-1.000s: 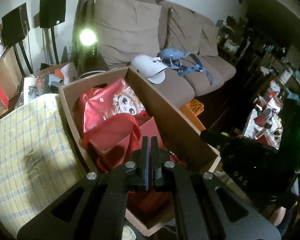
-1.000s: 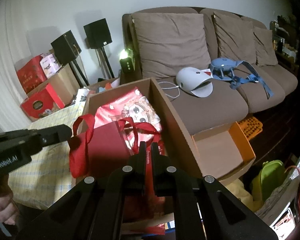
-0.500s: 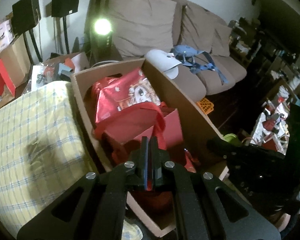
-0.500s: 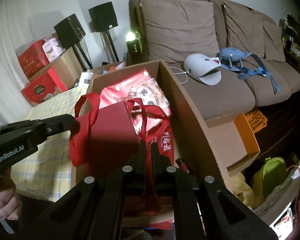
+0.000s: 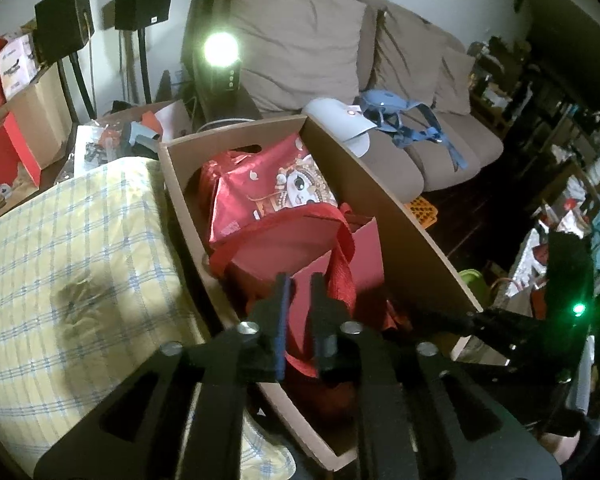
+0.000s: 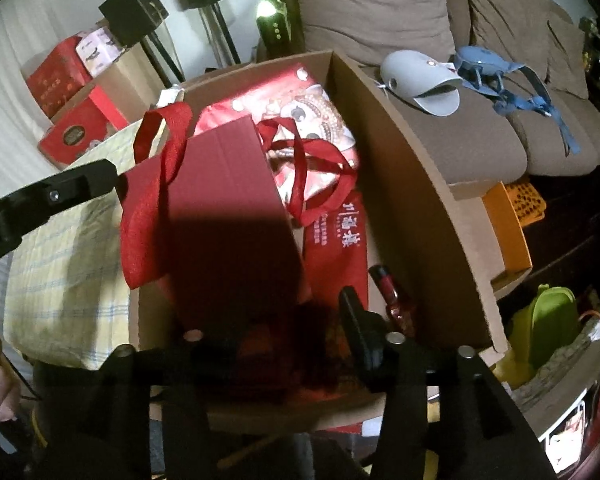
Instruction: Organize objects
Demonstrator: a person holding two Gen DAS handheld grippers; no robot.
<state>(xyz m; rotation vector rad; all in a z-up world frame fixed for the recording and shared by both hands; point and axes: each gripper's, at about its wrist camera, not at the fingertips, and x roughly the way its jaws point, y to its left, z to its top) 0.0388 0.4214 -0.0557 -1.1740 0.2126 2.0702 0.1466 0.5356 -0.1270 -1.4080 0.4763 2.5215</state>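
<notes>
Sofa [image 6: 480, 148] bkgd | box [image 6: 432, 208]: red bag [image 6: 220, 216] | left gripper [image 5: 300, 280], right gripper [image 6: 284, 300] jaws just parted, unloaded

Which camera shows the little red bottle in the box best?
The right wrist view. The red bottle lies on the cardboard box floor beside the red bags, plainly lit. In the left wrist view the red bag and box wall hide it.

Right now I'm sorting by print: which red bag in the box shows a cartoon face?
The glossy red bag at the box's far end; the nearer plain red bag has none.
</notes>
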